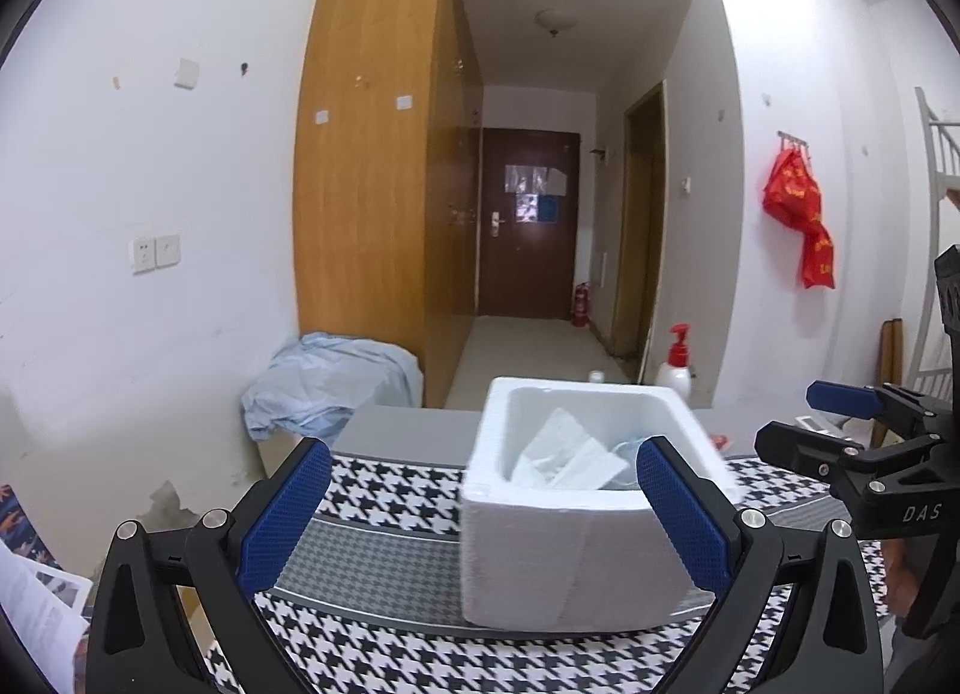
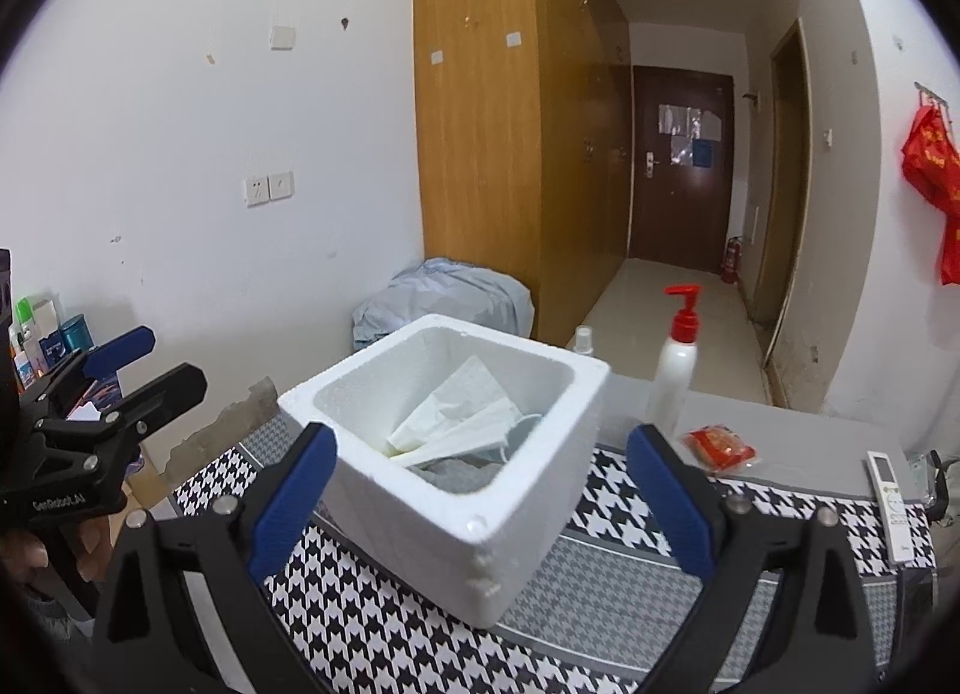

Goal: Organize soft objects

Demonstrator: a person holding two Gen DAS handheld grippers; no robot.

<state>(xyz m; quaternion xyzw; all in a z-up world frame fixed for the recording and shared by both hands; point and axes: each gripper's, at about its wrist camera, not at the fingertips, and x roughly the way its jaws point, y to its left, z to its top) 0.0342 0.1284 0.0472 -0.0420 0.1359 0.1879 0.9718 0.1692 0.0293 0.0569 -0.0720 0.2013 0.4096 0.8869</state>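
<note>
Hovering with fingers spread and empty: right gripper, left gripper. Foam box stood on houndstooth tabletop, holding tissue, face mask, grey cloth. Deposit step judged done; next needs finding remaining soft item.

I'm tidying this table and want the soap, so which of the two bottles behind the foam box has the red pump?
The taller white plastic bottle, right of the white foam box. The small clear bottle beside it has a plain cap.
</note>
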